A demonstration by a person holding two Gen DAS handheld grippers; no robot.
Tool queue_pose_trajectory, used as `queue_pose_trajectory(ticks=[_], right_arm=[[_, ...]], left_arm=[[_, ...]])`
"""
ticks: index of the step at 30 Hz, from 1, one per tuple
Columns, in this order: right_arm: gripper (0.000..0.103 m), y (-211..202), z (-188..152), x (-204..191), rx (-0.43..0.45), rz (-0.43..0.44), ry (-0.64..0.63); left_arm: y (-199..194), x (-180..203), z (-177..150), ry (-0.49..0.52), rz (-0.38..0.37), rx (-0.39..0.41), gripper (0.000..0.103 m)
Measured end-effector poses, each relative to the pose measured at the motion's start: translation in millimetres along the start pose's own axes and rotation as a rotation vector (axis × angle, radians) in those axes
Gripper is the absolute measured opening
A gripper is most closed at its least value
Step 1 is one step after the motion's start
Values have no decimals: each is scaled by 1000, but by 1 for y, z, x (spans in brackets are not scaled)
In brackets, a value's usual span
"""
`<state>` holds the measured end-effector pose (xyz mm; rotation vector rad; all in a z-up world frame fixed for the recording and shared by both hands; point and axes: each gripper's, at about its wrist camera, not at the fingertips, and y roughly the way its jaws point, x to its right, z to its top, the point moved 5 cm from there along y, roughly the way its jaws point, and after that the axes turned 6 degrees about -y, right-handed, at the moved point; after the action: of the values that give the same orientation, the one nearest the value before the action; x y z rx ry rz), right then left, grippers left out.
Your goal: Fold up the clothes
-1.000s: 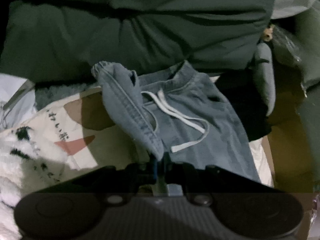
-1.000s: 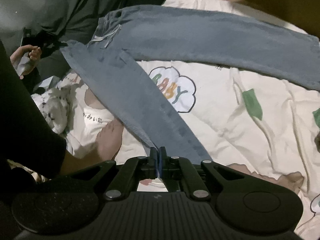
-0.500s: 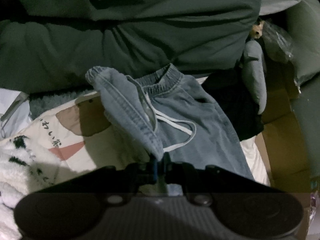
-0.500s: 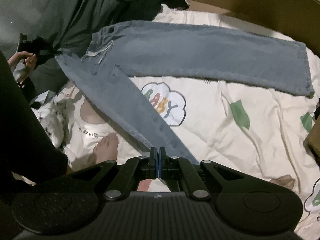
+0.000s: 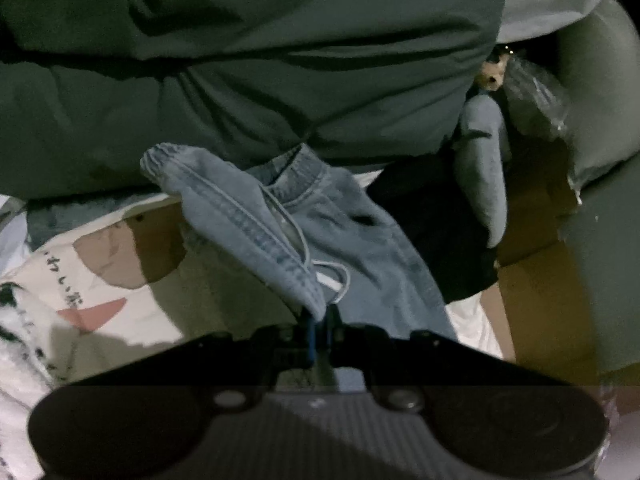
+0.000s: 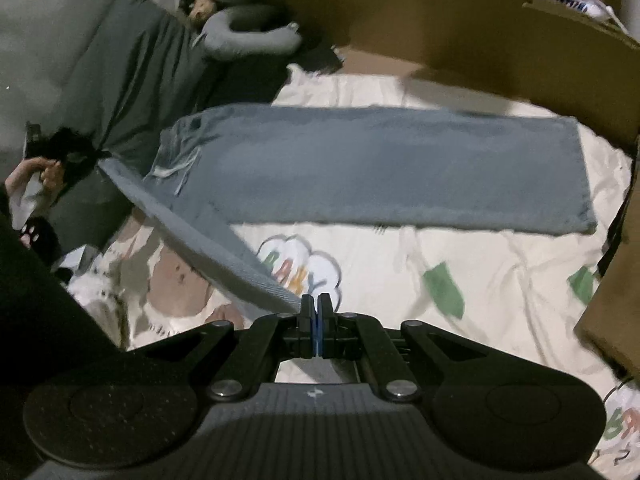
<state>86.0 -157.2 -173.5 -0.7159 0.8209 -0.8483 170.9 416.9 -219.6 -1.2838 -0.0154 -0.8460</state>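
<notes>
A: The denim jeans lie partly flat on a cream printed quilt, one leg lifted.

B: The left gripper pinches the gathered waistband; the right gripper clamps the raised hem.

A: The cardboard box is cut off, perhaps holding bags.

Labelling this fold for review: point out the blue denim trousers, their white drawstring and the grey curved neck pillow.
blue denim trousers (image 6: 400,168), right wrist view, middle of the flat-lying leg.
white drawstring (image 5: 334,280), left wrist view, loop near the gripper.
grey curved neck pillow (image 6: 248,38), right wrist view, its curved body.
</notes>
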Motion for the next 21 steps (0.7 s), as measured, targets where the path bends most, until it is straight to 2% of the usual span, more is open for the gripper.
queue_pose_trajectory(ticks=[4, 8, 16, 18, 20, 21], right_arm=[[0, -6, 22, 18, 50, -31, 47], [0, 4, 35, 31, 23, -33, 38], [1, 77, 7, 56, -93, -44, 10], [5, 96, 1, 61, -124, -39, -21], [21, 115, -3, 67, -157, -45, -66], [25, 123, -4, 71, -169, -48, -88]], left_arm=[[14, 12, 6, -8, 4, -12, 5], [33, 21, 4, 9, 1, -23, 5], [39, 11, 3, 25, 6, -21, 5], [37, 6, 4, 25, 9, -20, 5], [34, 0, 4, 23, 8, -16, 5], [34, -2, 3, 22, 11, -15, 5]])
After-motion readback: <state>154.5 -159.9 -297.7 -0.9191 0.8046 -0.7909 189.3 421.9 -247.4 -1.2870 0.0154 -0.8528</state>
